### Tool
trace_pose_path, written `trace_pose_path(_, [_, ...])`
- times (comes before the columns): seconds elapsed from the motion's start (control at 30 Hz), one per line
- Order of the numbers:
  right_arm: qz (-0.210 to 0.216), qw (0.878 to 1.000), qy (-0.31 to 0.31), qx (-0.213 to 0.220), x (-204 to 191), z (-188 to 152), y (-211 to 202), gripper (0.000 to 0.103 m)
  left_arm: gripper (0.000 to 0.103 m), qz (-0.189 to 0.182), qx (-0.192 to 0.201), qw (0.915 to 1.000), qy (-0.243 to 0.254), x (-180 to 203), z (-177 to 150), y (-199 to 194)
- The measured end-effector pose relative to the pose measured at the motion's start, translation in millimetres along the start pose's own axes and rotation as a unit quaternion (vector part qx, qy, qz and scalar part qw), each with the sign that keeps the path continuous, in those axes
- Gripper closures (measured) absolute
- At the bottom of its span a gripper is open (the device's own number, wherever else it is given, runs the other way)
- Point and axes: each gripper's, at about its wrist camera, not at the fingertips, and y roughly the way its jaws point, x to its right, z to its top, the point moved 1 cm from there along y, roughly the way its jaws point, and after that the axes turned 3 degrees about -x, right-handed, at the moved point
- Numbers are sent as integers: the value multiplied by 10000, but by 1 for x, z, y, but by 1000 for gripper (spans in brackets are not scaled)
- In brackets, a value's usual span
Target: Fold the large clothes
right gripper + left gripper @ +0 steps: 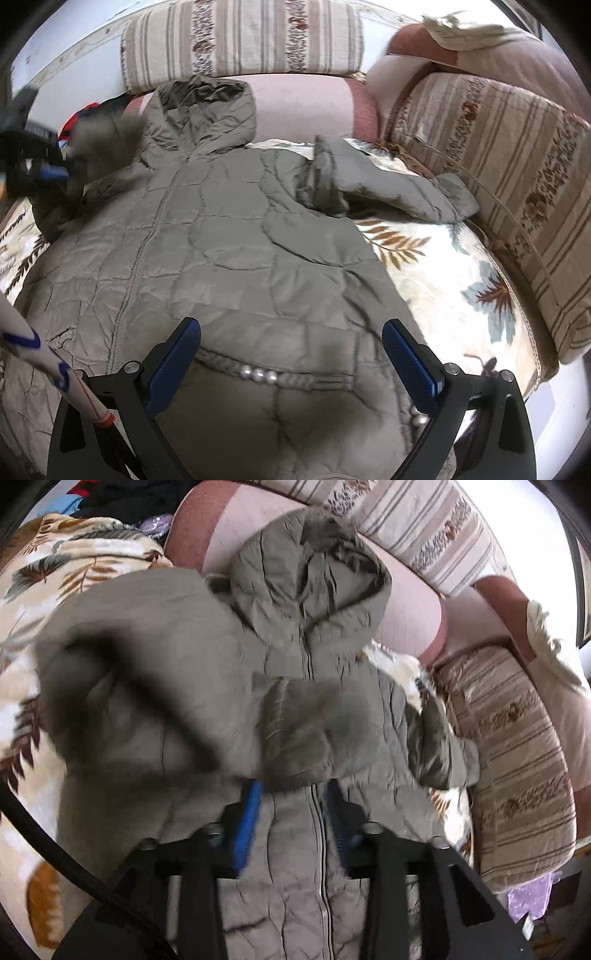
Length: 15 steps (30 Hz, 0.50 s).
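While the left claw (291, 794) is clamped on the jacket's sleeve (295, 738), the right claw (291, 354) hangs wide open over the jacket (221, 258)

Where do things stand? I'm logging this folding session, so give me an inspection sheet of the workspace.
Surface: sofa seat under a leaf-print blanket.
Job's things: grey hooded jacket lying zipped, front up; one sleeve lifted.
Clutter: dark and red clothes behind the jacket.
Grippers: left claw shut on the sleeve; right claw open above the hem.
Cables: black cable at left.
Surroundings: striped cushions.
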Motion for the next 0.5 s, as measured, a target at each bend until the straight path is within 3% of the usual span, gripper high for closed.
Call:
trace_pose_path(0.07, [39,9999,94,-65,5,0,1,3,46,98,67,9999,118,6,-17,-9])
trace_pose_path(0.17, [145,9997,132,-160,5,3,4,3,41,554,273,9974,368,7,-46,-26])
trace_pose_path(0.23, [326,9991,116,-244,1,6,7,3,39,1129,432,9914,503,5,-71,-41])
trace_pose_path(0.3, [667,9968,137,-408,-5,14,13,3,39,1459,523,9863,569,-2,-95,-55])
trace_pose_path(0.5, [1481,9855,474,-678,-24,66,56,3,38,1790,762,9800,413,-22,-148,-76])
